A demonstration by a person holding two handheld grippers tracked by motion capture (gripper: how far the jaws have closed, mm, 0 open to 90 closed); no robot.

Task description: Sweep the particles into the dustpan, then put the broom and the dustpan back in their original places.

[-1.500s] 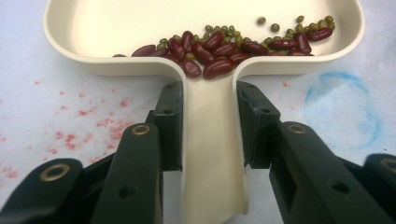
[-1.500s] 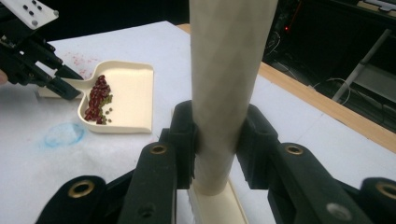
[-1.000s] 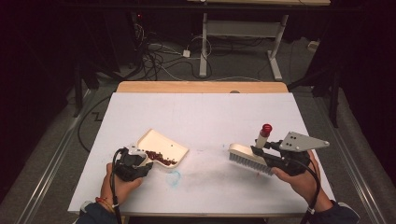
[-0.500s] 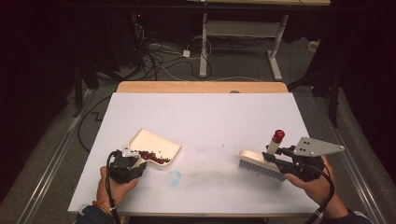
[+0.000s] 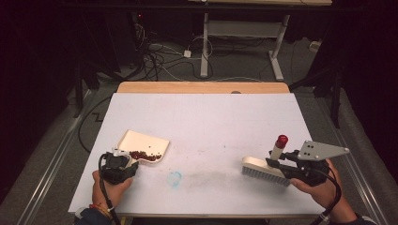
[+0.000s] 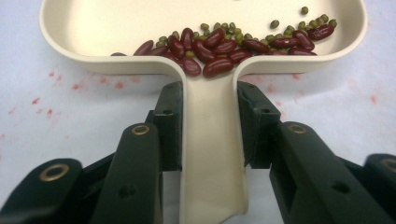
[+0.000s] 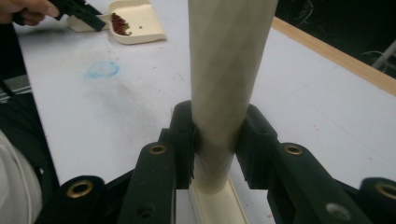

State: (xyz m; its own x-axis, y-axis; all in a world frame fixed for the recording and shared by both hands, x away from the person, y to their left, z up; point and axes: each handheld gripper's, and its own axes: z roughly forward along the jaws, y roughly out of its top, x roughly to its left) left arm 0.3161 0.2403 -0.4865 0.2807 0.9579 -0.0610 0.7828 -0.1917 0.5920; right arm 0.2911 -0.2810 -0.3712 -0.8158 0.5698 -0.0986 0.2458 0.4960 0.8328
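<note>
1. High view: the left gripper (image 5: 123, 165) is clamped on the handle of a cream plastic dustpan (image 5: 143, 146), which lies flat on the white bench (image 5: 206, 122) at its near left with dark beans (image 5: 143, 155) along its rear wall. The right gripper (image 5: 283, 165) grasps a cream brush (image 5: 264, 169) with a red-tipped handle, bristles down at the near right. A faint blue ring (image 5: 174, 178) marks the bench between them. Since a second ago the brush has slid rightward, away from the dustpan.

2. Left gripper view: black jaws pinch the smooth, flat dustpan handle (image 6: 211, 154); glossy red kidney beans (image 6: 219, 46) and small green beans (image 6: 233, 32) heap against the curved wall.

3. Right gripper view: the jaws squeeze the round matte brush handle (image 7: 224, 84); the dustpan (image 7: 135, 21) sits far off.
</note>
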